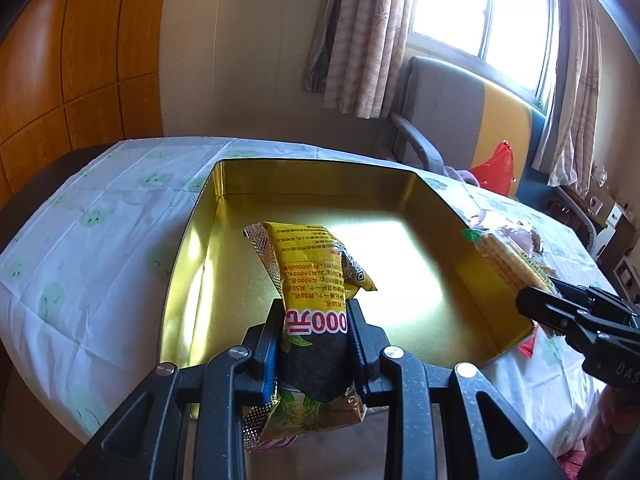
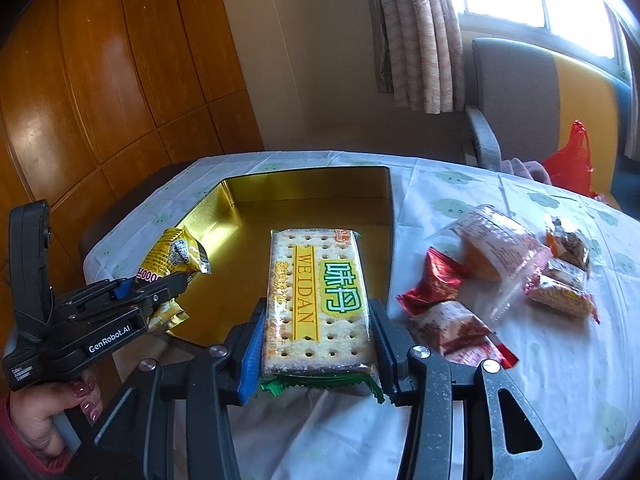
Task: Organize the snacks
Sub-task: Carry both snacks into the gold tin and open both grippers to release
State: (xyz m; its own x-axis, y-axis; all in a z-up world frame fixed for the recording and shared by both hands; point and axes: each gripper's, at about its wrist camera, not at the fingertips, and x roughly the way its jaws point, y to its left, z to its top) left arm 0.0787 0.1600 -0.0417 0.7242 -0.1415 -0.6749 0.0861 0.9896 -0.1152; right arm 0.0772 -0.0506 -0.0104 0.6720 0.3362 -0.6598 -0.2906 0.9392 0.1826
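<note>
Beside gold tin point(image 2: 390, 216): loose wrapped snacks point(image 2: 500, 248)

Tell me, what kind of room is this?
Probably a room in someone's home: a table with a printed tablecloth, curtains at a sunny window, an armchair, and wooden cupboards.

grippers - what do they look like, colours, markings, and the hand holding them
Both are black plastic. The left gripper carries white "GenRobot.AI" lettering, a small white label on its grip and blue pads inside the jaws. The right gripper has silver pivot screws and blue pads. The left hand has dark pink nail polish.
</note>
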